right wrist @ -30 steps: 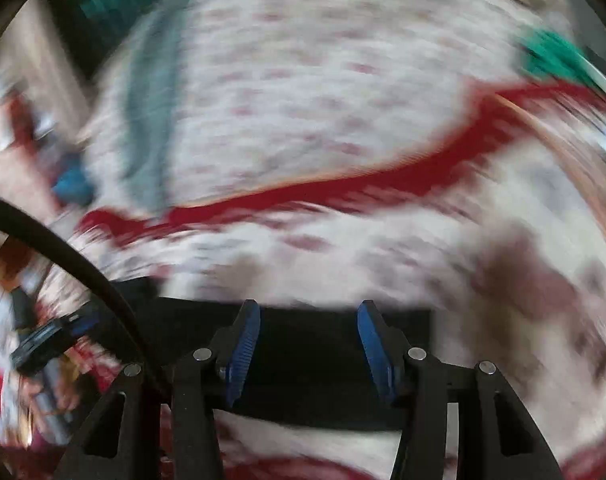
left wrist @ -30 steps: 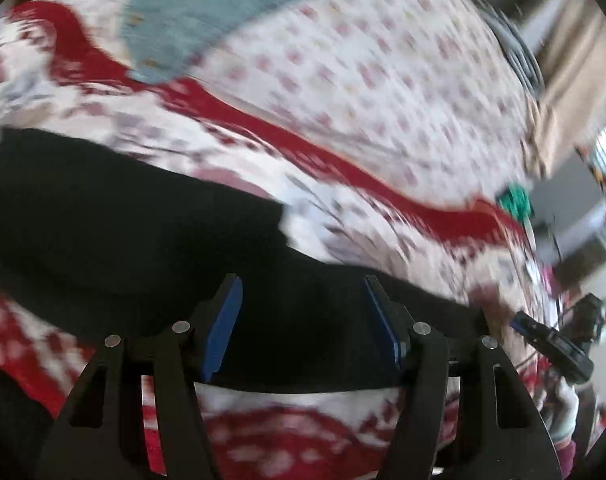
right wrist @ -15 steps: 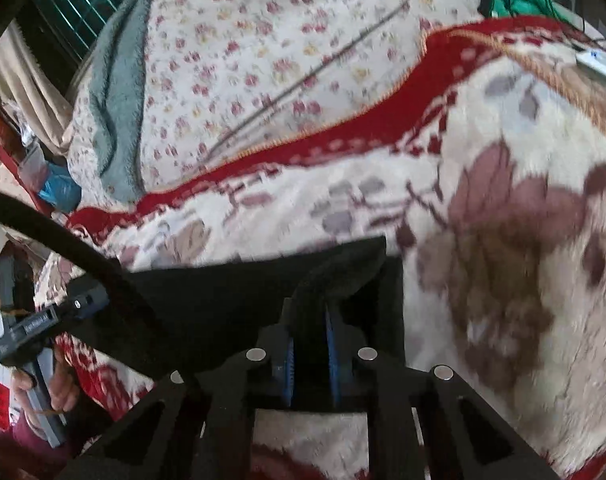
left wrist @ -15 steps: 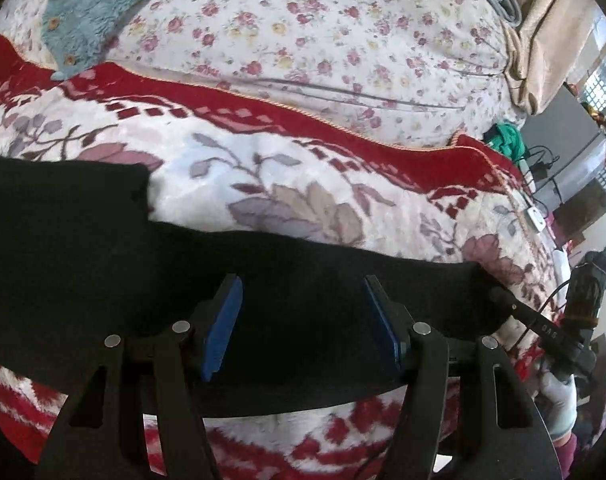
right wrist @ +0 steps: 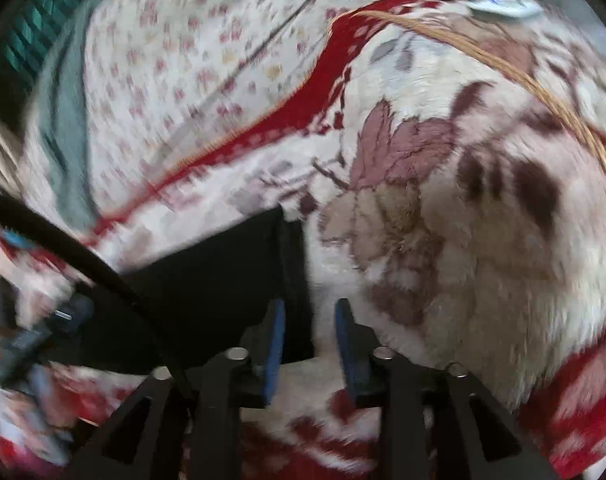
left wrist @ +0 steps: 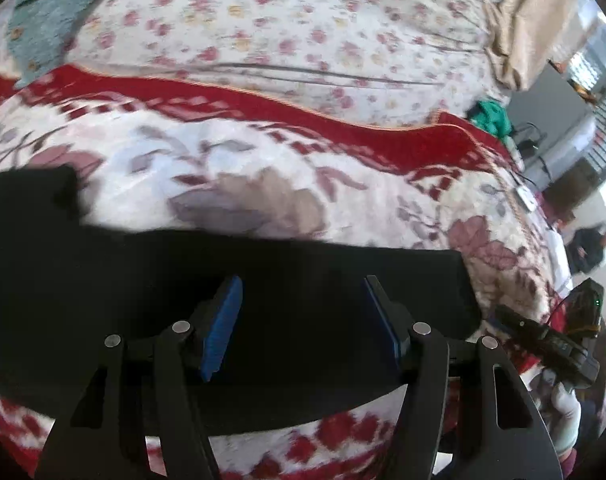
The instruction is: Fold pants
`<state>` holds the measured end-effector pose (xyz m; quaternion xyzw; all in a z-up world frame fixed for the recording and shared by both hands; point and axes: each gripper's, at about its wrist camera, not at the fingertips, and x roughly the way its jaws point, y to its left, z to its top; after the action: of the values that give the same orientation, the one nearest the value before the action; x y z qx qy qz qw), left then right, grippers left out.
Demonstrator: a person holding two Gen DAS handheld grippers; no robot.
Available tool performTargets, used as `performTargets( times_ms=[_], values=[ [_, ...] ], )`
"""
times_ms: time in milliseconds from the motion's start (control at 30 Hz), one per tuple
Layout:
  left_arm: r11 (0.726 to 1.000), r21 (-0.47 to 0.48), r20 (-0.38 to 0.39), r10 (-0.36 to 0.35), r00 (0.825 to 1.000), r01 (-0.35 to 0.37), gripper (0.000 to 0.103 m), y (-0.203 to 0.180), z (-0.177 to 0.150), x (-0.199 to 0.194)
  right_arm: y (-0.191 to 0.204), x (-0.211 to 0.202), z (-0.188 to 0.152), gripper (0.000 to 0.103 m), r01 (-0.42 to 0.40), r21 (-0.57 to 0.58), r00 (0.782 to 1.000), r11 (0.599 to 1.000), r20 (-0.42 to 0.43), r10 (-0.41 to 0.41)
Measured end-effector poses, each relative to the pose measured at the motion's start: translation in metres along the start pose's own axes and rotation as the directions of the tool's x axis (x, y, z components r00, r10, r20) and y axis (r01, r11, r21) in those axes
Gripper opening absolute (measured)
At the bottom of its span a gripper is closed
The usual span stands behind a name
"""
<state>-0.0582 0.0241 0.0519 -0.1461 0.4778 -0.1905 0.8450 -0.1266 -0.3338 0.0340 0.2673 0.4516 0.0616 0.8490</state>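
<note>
The black pants (left wrist: 151, 280) lie flat across the floral blanket, running from the left edge to a leg end at the right. My left gripper (left wrist: 301, 312) hovers over the leg, wide open and empty. In the right wrist view the pants' leg end (right wrist: 223, 280) lies left of centre. My right gripper (right wrist: 307, 332) is partly open at the hem's right edge, its left finger over the black cloth, its right finger over the blanket. It holds nothing. The right gripper also shows at the left wrist view's right edge (left wrist: 543, 336).
A red-bordered floral blanket (left wrist: 263, 152) covers the bed, with a flowered sheet (left wrist: 287, 28) beyond it. A teal-grey towel (left wrist: 51, 20) lies at the far left. A green cloth (left wrist: 491, 114) and cables sit at the bed's right edge. A black cable (right wrist: 71, 248) crosses the right wrist view.
My right gripper was shut on the pants' leg end half a second ago; it has now opened, let go and shifted right. My left gripper stayed open over the leg.
</note>
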Motion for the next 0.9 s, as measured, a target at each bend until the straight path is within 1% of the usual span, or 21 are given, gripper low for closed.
performTargets(
  times_ms=[33, 67, 133, 200, 267, 300, 333, 400, 433, 633, 700, 767, 867, 900],
  values=[
    [1.000, 0.024, -0.010, -0.015, 1.000, 0.016, 0.061, -0.005, 0.002, 0.004, -0.005, -0.002, -0.003, 0.055, -0.045, 0.043, 0.999, 0.998, -0.010, 0.045],
    [0.998, 0.049, -0.027, -0.035, 0.999, 0.036, 0.061, -0.012, 0.006, 0.008, -0.004, -0.001, -0.005, 0.055, -0.060, 0.058, 0.998, 0.997, -0.021, 0.062],
    [0.993, 0.088, -0.063, -0.076, 0.995, 0.081, 0.061, -0.024, 0.012, 0.018, -0.001, 0.000, -0.013, 0.055, -0.061, 0.052, 0.997, 0.997, -0.039, 0.063],
    [0.981, 0.132, -0.118, -0.127, 0.985, 0.142, 0.061, -0.038, 0.021, 0.032, 0.002, 0.006, -0.019, 0.055, -0.062, 0.045, 0.996, 0.997, -0.060, 0.064],
    [0.972, 0.166, -0.155, -0.140, 0.978, 0.166, 0.061, -0.052, 0.026, 0.043, 0.004, 0.016, -0.025, 0.055, -0.062, 0.050, 0.994, 0.997, -0.083, 0.066],
    [0.966, 0.194, -0.167, -0.139, 0.976, 0.171, 0.061, -0.060, 0.027, 0.048, 0.002, 0.021, -0.027, 0.055, -0.067, 0.057, 0.993, 0.996, -0.090, 0.072],
    [0.962, 0.221, -0.165, -0.127, 0.978, 0.162, 0.061, -0.067, 0.028, 0.053, 0.001, 0.024, -0.030, 0.055, -0.067, 0.061, 0.993, 0.996, -0.089, 0.072],
    [0.952, 0.274, -0.161, -0.092, 0.983, 0.134, 0.061, -0.081, 0.029, 0.063, -0.001, 0.027, -0.034, 0.055, -0.071, 0.067, 0.995, 0.995, -0.065, 0.075],
    [0.950, 0.282, -0.169, -0.091, 0.981, 0.137, 0.061, -0.084, 0.029, 0.067, -0.002, 0.026, -0.035, 0.055, -0.079, 0.070, 0.995, 0.994, -0.052, 0.082],
    [0.931, 0.314, -0.242, -0.113, 0.964, 0.188, 0.061, -0.111, 0.036, 0.096, -0.005, 0.024, -0.040, 0.056, -0.105, 0.068, 0.993, 0.992, -0.040, 0.108],
    [0.919, 0.332, -0.268, -0.126, 0.955, 0.214, 0.061, -0.118, 0.038, 0.103, -0.004, 0.023, -0.043, 0.056, -0.108, 0.059, 0.993, 0.992, -0.032, 0.110],
    [0.907, 0.354, -0.285, -0.127, 0.950, 0.227, 0.061, -0.125, 0.038, 0.108, -0.004, 0.023, -0.045, 0.057, -0.115, 0.045, 0.993, 0.992, -0.021, 0.116],
    [0.894, 0.402, -0.278, -0.086, 0.957, 0.197, 0.061, -0.135, 0.040, 0.118, -0.009, 0.029, -0.044, 0.059, -0.165, 0.065, 0.986, 0.984, 0.009, 0.165],
    [0.894, 0.404, -0.278, -0.079, 0.957, 0.192, 0.061, -0.137, 0.041, 0.121, -0.011, 0.031, -0.042, 0.059, -0.186, 0.069, 0.982, 0.980, 0.025, 0.185]
  ],
)
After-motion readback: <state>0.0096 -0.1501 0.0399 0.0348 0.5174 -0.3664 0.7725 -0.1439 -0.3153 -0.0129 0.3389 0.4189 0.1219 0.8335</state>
